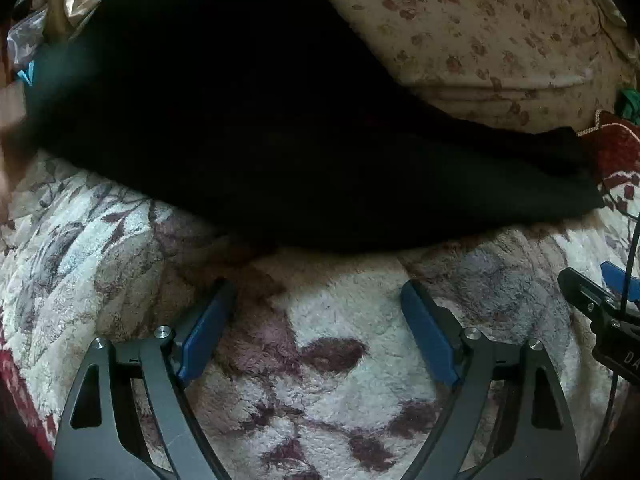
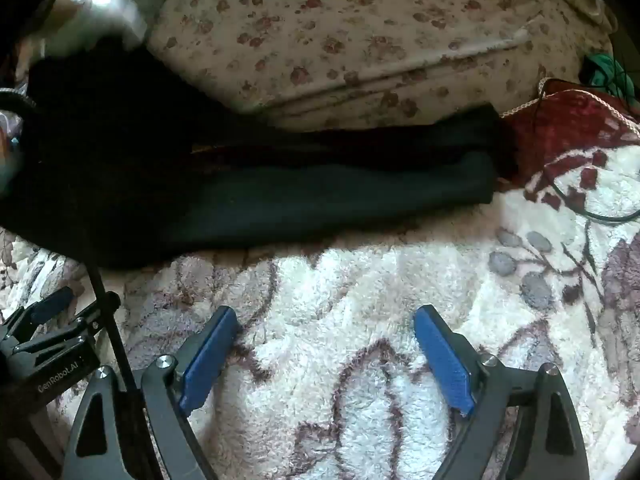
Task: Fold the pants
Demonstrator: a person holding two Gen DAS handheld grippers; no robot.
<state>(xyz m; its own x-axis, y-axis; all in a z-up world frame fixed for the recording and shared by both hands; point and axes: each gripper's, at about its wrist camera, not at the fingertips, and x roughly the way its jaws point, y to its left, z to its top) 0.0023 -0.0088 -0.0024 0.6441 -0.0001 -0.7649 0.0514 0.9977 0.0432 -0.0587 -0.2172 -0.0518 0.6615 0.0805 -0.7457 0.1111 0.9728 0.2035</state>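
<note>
Seen from my left wrist: my left tongs (image 1: 316, 320) hang with their blue pads (image 1: 430, 334) spread wide and nothing between them, poised over a fluffy white blanket (image 1: 328, 364) printed with dark purple flowers. Just ahead of the pads, the black pants (image 1: 248, 128) lie stretched across the bed from upper left to right, their hem end (image 1: 560, 184) reaching a dark red patch of the blanket (image 1: 618, 148). Behind the pants sits a cream floral sheet (image 1: 480, 32). At the right edge, part of my right tongs (image 1: 608, 296) shows beside a thin black cable (image 1: 630, 256). Seen from my right wrist: my right tongs (image 2: 326, 344) are likewise released, blue pads (image 2: 208, 356) well apart above the same white blanket (image 2: 360, 292), gripping nothing. The pants (image 2: 240, 192) lie lengthwise ahead, one leg laid over the other, the hems (image 2: 480, 164) ending next to the red, cord-trimmed blanket corner (image 2: 568, 124). A black cable (image 2: 592, 216) loops over the blanket on the right. My left tongs (image 2: 52, 312) appear at the lower left, near the pants' edge.
</note>
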